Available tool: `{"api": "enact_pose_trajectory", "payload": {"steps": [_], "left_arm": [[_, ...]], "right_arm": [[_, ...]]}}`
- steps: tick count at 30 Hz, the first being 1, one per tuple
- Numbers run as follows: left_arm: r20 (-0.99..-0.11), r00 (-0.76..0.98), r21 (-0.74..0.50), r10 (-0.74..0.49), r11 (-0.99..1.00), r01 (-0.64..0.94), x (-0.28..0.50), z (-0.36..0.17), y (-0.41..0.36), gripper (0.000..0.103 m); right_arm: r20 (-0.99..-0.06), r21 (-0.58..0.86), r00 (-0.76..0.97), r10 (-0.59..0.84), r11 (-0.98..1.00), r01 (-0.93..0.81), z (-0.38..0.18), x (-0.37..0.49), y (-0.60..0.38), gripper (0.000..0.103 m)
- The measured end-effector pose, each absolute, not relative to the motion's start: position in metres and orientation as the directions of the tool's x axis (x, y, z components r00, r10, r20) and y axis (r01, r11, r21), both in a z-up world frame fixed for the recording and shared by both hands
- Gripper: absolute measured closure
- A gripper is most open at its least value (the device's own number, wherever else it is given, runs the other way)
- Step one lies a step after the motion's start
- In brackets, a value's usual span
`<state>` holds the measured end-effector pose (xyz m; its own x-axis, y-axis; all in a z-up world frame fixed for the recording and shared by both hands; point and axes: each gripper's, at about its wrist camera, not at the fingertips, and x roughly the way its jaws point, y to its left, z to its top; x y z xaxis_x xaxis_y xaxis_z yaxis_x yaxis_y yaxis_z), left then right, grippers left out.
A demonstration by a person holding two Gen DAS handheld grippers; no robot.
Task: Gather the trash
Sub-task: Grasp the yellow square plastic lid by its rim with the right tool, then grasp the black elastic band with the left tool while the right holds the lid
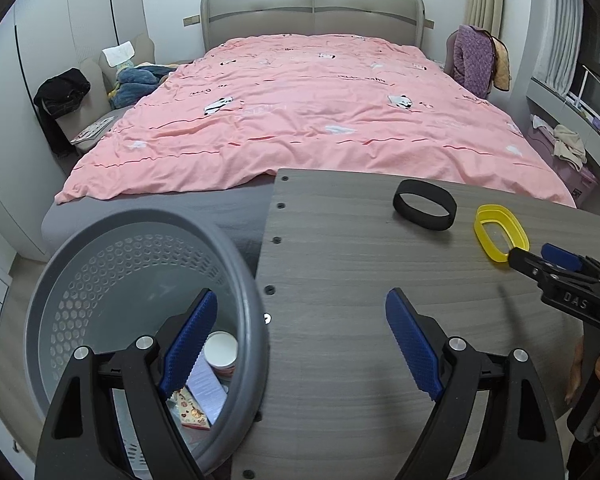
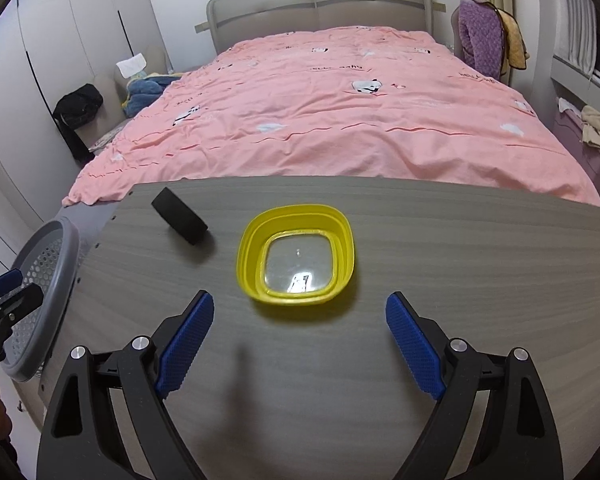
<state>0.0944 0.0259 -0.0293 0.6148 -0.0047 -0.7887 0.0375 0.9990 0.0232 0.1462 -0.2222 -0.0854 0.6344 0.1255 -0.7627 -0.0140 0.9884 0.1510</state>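
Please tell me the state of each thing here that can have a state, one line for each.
Grey perforated plastic basket: upright beside the table, trash inside.
White paper cup: lying in the basket.
Yellow plastic container: upright on the table, empty.
Black ring band: on the table.
Left gripper: jaws open, empty.
Right gripper: jaws open, empty.

The letters "DAS" are being shown in raised relief on the black body of the right gripper (image 1: 540, 258), seen at the right edge of the left wrist view. Dark script is being displayed in several spots on the pink duvet (image 2: 340, 112), but it is too small and warped to be read with certainty. No other legible text, brand or number is being shown.
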Motion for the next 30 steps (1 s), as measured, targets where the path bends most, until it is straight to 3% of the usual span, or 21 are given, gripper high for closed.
{"api": "enact_pose_trajectory", "payload": {"steps": [10,19,30], "left_arm": [[-0.805,0.594,0.036,-0.001,0.998,0.052,0.106,-0.041,0.011,0.021],[-0.807,0.59,0.03,-0.018,0.997,0.071,0.114,-0.043,0.002,0.021],[-0.783,0.618,-0.011,-0.071,0.995,0.1,0.126,-0.037,-0.023,0.021]], "right_arm": [[-0.782,0.118,0.614,0.109,0.993,-0.026,-0.095,0.166,-0.217,0.019],[-0.789,0.058,0.61,0.074,0.997,-0.045,-0.097,0.176,-0.206,0.034],[-0.753,0.123,0.65,0.107,0.992,-0.021,-0.089,0.162,-0.222,0.035]]}}
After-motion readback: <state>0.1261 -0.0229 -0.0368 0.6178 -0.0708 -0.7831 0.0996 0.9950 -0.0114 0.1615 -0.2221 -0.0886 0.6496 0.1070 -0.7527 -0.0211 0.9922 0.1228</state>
